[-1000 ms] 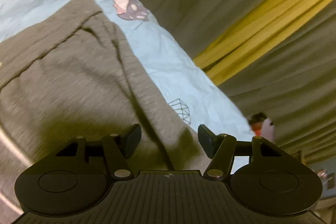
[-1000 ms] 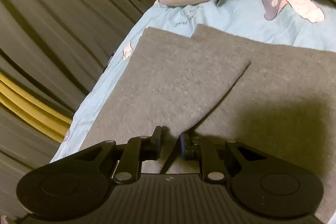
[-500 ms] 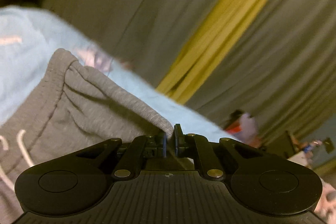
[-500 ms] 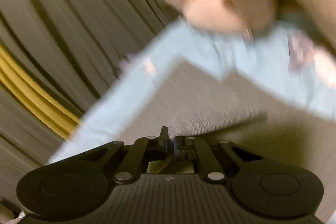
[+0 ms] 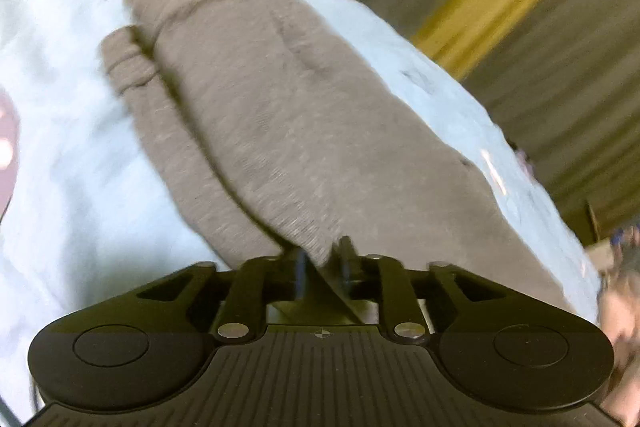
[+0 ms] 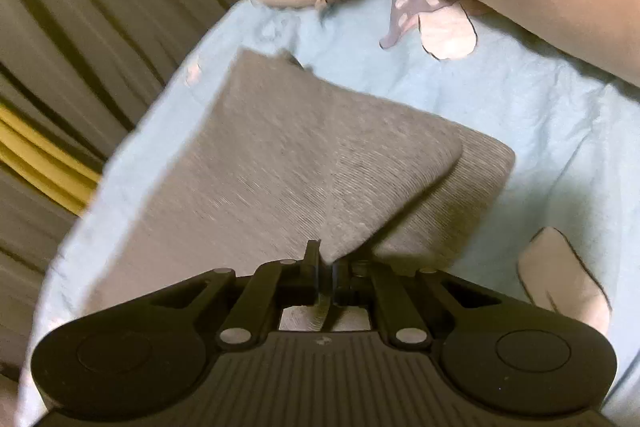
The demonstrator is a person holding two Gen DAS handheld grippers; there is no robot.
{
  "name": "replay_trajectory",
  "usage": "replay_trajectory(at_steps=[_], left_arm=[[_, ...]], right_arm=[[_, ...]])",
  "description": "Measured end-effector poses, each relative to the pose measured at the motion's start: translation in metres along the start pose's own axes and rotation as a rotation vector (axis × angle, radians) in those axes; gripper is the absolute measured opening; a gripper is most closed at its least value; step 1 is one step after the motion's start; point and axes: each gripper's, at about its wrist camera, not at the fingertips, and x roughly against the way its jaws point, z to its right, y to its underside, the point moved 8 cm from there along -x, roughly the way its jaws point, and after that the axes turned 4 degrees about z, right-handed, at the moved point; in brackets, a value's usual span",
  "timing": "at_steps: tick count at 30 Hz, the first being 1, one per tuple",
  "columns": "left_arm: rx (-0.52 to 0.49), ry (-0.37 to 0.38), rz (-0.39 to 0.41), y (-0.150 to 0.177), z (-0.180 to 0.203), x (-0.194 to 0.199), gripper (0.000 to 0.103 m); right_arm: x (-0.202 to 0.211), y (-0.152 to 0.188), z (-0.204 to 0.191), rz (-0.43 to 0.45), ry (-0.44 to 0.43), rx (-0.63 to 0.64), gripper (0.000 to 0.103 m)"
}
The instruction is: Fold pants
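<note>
Grey knit pants [image 5: 304, 115] lie on the blue bed sheet [image 5: 80, 195]. On the left, the left gripper [image 5: 322, 259] has its fingers pinched on a pants edge, so it can lift that side over. On the right, the right gripper [image 6: 326, 263] fingers squeeze a soft corner too. Both hold on so the fold stays even. The cloth looks thick, soft and floppy.
</note>
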Motion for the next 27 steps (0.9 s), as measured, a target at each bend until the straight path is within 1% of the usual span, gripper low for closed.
replay_trajectory(at_steps=[1, 2, 4, 5, 6, 7, 8, 9, 10, 11, 12, 14, 16, 17, 18, 19, 20, 21, 22, 23, 24, 25, 27], left_arm=[[0.020, 0.015, 0.026, -0.004, 0.000, 0.001, 0.034], [0.032, 0.012, 0.052, -0.010, -0.002, 0.002, 0.053], [0.059, -0.030, 0.106, -0.021, -0.006, 0.004, 0.066], [0.071, -0.034, 0.116, -0.024, -0.005, 0.004, 0.066], [0.083, -0.038, 0.109, -0.027, -0.006, 0.001, 0.066], [0.091, -0.042, 0.101, -0.028, -0.006, -0.003, 0.063], [0.096, -0.046, 0.099, -0.030, -0.006, -0.006, 0.055], [0.092, -0.054, 0.097, -0.032, -0.009, -0.005, 0.048], [0.079, -0.068, 0.086, -0.032, -0.008, -0.006, 0.031], [0.062, -0.085, 0.082, -0.032, -0.009, -0.007, 0.015], [0.041, -0.095, 0.090, -0.031, -0.008, -0.006, 0.015], [0.017, -0.069, 0.115, -0.033, -0.007, 0.003, 0.015], [-0.009, -0.044, 0.133, -0.033, -0.005, 0.009, 0.014], [-0.018, -0.042, 0.137, -0.032, -0.006, 0.012, 0.014], [-0.023, -0.047, 0.132, -0.030, -0.009, 0.014, 0.014], [-0.024, -0.055, 0.120, -0.026, -0.013, 0.013, 0.014], [-0.019, -0.072, 0.100, -0.023, -0.017, 0.011, 0.014], [-0.003, -0.101, 0.069, -0.018, -0.025, 0.006, 0.014], [0.017, -0.119, 0.047, -0.016, -0.031, 0.001, 0.015], [0.041, -0.121, 0.034, -0.013, -0.036, -0.003, 0.016], [0.065, -0.109, 0.038, -0.013, -0.039, -0.002, 0.017], [0.075, -0.105, 0.046, -0.014, -0.040, 0.000, 0.022], [0.063, -0.136, 0.072, -0.016, -0.038, 0.008, 0.029]], right_arm=[[0.001, 0.002, -0.001, 0.006, -0.002, 0.016, 0.008], [0.003, 0.002, -0.002, 0.011, -0.010, 0.013, 0.010], [0.002, -0.002, 0.001, 0.031, -0.024, -0.015, 0.027], [0.003, -0.004, 0.003, 0.042, -0.029, -0.033, 0.029], [0.002, -0.006, 0.003, 0.052, -0.042, -0.050, 0.031], [-0.001, -0.009, 0.002, 0.058, -0.054, -0.059, 0.031], [-0.004, -0.010, 0.003, 0.051, -0.054, -0.065, 0.030], [-0.005, -0.011, 0.002, 0.047, -0.048, -0.062, 0.021], [-0.005, -0.014, 0.001, 0.052, -0.038, -0.045, 0.005], [-0.005, -0.016, -0.002, 0.058, -0.018, -0.011, 0.005], [-0.006, -0.020, -0.005, 0.059, -0.005, 0.012, 0.005], [0.006, -0.027, -0.012, 0.087, -0.027, 0.040, 0.005], [0.031, -0.037, -0.016, 0.171, -0.069, 0.054, 0.005], [0.040, -0.039, -0.016, 0.196, -0.089, 0.050, 0.005], [0.047, -0.037, -0.013, 0.216, -0.091, 0.053, 0.004], [0.047, -0.033, -0.008, 0.218, -0.066, 0.056, 0.005], [0.042, -0.027, 0.001, 0.199, -0.022, 0.062, 0.005], [0.031, -0.019, 0.010, 0.149, 0.021, 0.075, 0.005], [0.018, -0.011, 0.020, 0.079, 0.065, 0.077, 0.005], [0.008, -0.004, 0.030, 0.029, 0.083, 0.046, 0.005], [0.010, -0.006, 0.035, 0.038, 0.046, -0.009, 0.006], [0.015, -0.010, 0.036, 0.056, 0.027, -0.035, 0.006], [0.022, -0.015, 0.035, 0.090, 0.042, -0.009, 0.007]])
